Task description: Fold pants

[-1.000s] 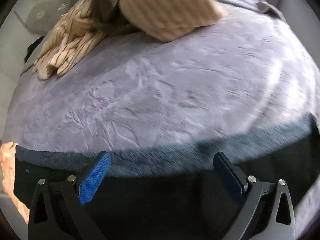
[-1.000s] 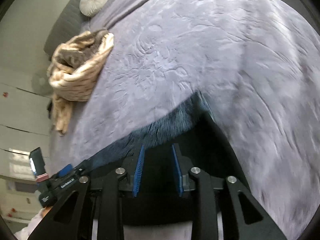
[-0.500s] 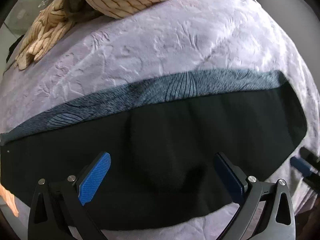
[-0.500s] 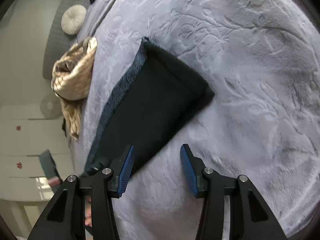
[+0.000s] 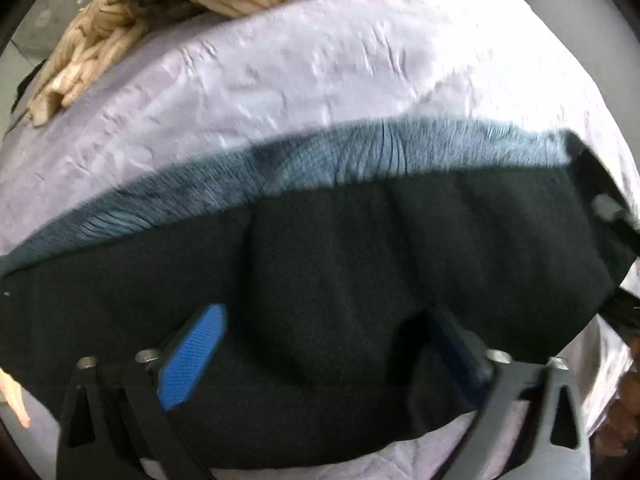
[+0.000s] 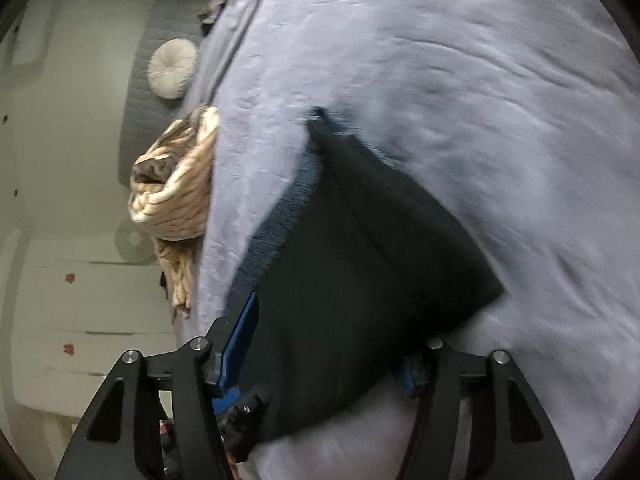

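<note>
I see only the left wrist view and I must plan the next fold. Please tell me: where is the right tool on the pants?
Observer: The right tool straddles the near end of the black pants. Its jaws have just been opening, with the cloth between them.
Operator: Thank you. Is there something beyond the striped cloth?
Observer: Yes, a round white cushion leans on the grey headboard, apart from the striped cloth.
</note>
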{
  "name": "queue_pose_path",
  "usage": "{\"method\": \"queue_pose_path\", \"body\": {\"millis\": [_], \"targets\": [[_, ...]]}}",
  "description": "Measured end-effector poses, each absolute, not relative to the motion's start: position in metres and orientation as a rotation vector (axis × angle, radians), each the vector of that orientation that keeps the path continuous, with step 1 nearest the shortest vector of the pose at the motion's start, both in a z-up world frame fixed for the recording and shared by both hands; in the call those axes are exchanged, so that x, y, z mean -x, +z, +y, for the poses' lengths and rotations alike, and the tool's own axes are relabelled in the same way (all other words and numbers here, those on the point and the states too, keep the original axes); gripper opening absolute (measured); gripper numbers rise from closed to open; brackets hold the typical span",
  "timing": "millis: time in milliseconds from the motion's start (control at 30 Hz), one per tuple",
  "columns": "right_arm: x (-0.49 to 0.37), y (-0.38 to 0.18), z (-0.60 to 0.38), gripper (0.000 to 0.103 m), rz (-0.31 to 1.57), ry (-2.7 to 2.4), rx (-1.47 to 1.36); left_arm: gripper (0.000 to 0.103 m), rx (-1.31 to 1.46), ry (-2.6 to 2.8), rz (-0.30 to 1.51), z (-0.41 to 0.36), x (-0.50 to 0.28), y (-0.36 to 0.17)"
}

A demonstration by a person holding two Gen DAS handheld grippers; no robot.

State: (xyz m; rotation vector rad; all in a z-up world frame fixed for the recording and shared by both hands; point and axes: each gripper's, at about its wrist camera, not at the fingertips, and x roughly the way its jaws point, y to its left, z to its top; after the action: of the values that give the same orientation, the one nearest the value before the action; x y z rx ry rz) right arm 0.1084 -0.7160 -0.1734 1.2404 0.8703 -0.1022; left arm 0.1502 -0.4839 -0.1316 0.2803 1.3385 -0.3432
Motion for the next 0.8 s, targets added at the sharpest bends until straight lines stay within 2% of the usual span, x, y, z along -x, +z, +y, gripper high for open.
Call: {"method": "queue_pose_path", "body": {"millis": [33,67,100,133,233,300,333,400,633,800], "targets": [[-0.114,-0.177,-0.716,0.064,0.886,-0.098,-1.242,0.079,-0.277,-0.340,1.320,-0.484,-0.154,-0.123],[-0.117,-0.183,-0.716,0.053,0.907,-0.103,-1.257,0.079,-0.272,-0.335,1.303,-0.485,-0.157,-0.118],[-0.117,-0.189,-0.718,0.038,0.919,-0.112,-1.290,0.079,-0.259,-0.318,1.264,-0.485,-0.162,-0.108],[-0.114,-0.192,-0.721,0.012,0.908,-0.114,-1.337,0.079,-0.250,-0.309,1.236,-0.486,-0.166,-0.102],[-0.106,-0.178,-0.718,0.012,0.829,-0.046,-1.361,0.079,-0.247,-0.284,1.186,-0.495,-0.182,-0.102],[-0.107,-0.159,-0.709,0.012,0.817,-0.014,-1.282,0.079,-0.262,-0.267,1.201,-0.501,-0.190,-0.122],[-0.109,-0.152,-0.706,0.012,0.811,-0.006,-1.263,0.080,-0.291,-0.264,1.248,-0.508,-0.194,-0.147],[-0.115,-0.146,-0.700,0.012,0.822,0.007,-1.230,0.082,-0.318,-0.248,1.222,-0.509,-0.191,-0.160],[-0.122,-0.118,-0.693,0.012,0.855,0.000,-1.097,0.082,-0.287,-0.305,1.212,-0.481,-0.168,-0.114],[-0.130,-0.097,-0.679,0.012,0.869,-0.016,-1.034,0.082,-0.334,-0.368,1.267,-0.480,-0.131,-0.129]]}}
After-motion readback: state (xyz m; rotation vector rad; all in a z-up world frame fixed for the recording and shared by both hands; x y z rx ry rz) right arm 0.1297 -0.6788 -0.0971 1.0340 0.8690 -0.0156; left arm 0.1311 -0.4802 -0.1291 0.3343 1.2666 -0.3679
